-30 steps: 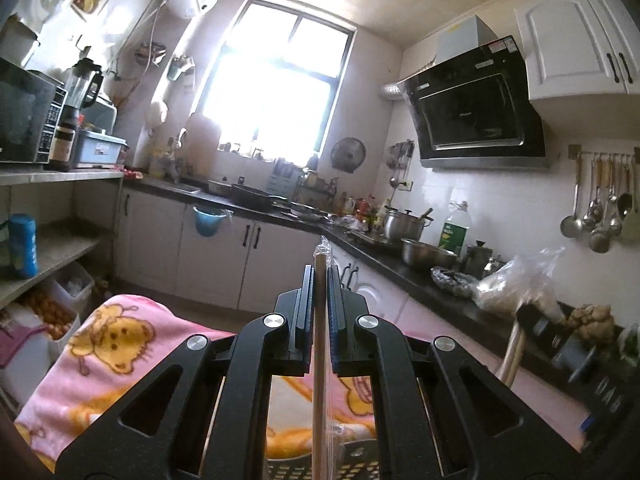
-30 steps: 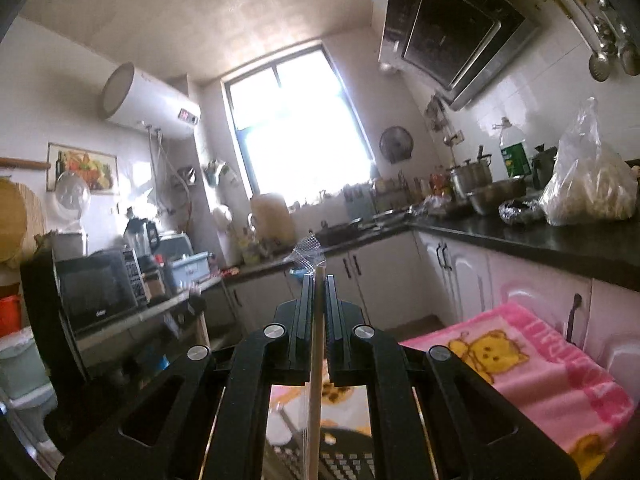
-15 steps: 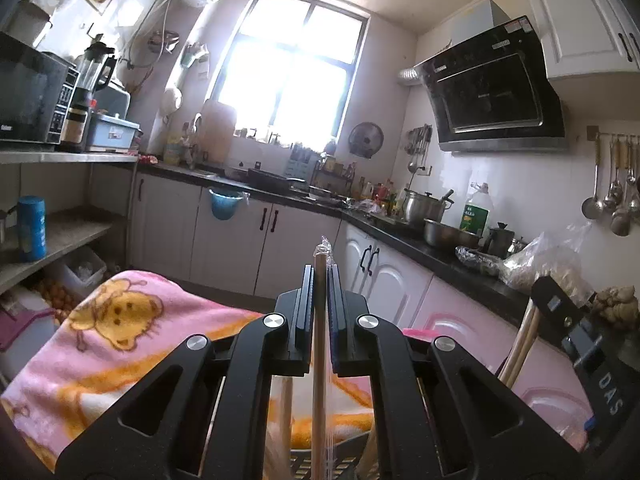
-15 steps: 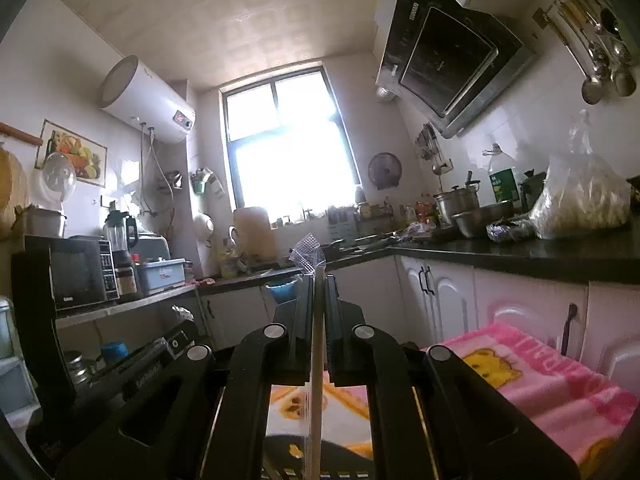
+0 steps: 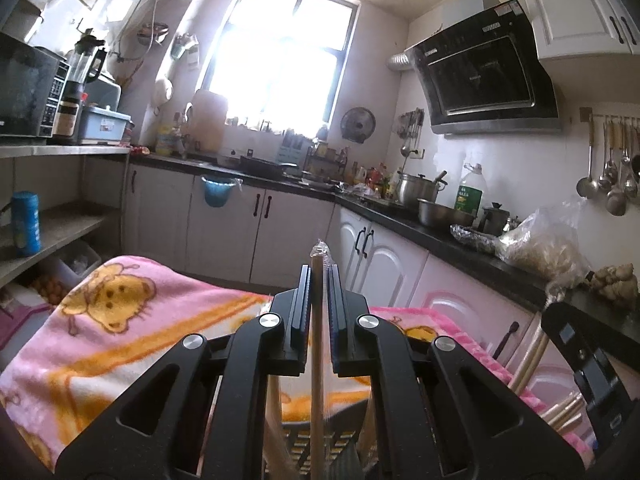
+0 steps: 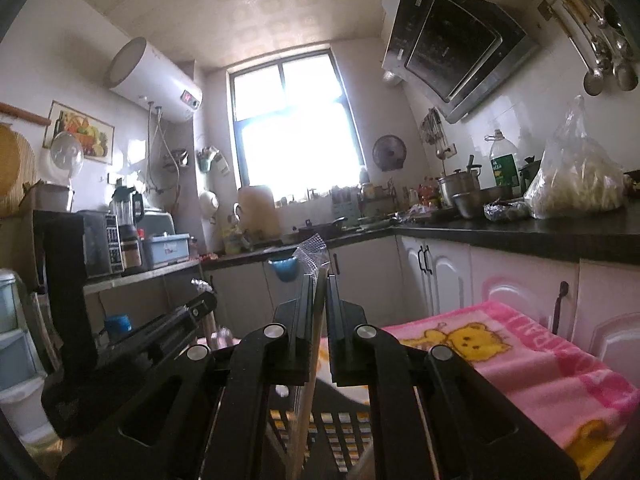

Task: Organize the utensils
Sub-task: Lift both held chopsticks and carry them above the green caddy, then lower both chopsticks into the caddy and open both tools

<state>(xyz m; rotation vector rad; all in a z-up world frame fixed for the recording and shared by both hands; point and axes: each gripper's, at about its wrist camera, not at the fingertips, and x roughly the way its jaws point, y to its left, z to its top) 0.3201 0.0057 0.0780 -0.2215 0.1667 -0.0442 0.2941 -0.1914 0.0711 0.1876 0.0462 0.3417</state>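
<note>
Our grippers have come lower over the black basket (image 6: 340,420). The left gripper (image 5: 319,280) and the right gripper (image 6: 319,284) each clamp wrapped chopsticks (image 5: 316,360); next we release them inside the basket, we think.

blanket (image 5: 132,332) spread below and ahead of both grippers, perforated basket (image 6: 340,436) on it. counter (image 5: 452,240) runs along the right with pots (image 5: 420,192), bottle (image 5: 470,196), bag (image 5: 540,244). shelf (image 5: 60,150) left holds microwave (image 5: 28,88), blender (image 5: 78,84).
</note>
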